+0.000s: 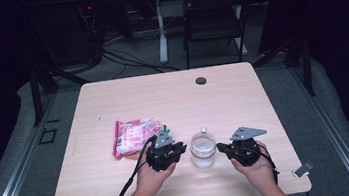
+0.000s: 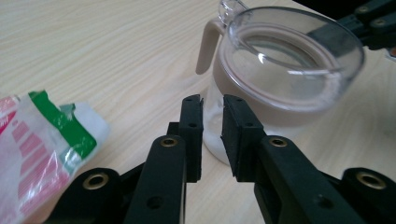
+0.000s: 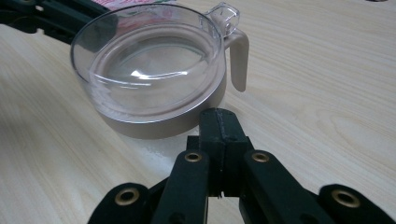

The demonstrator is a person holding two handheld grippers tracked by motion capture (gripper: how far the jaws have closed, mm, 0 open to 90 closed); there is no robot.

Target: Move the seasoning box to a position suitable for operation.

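A clear jar (image 1: 203, 149) with a beige-rimmed see-through lid and a beige side tab stands near the table's front edge, between my two grippers. My left gripper (image 1: 182, 147) is just left of it. In the left gripper view its jaws (image 2: 212, 116) stand a narrow gap apart with nothing between them, and the jar (image 2: 280, 70) is close ahead. My right gripper (image 1: 220, 147) is just right of the jar. Its jaws (image 3: 219, 116) are pressed together, a little short of the jar (image 3: 149, 74).
A pink and white plastic bag (image 1: 134, 135) with a green strip lies left of the jar, beside my left gripper, and also shows in the left gripper view (image 2: 37, 144). A dark round cap (image 1: 201, 80) sits in the table's far edge. A folding chair (image 1: 213, 17) stands beyond the table.
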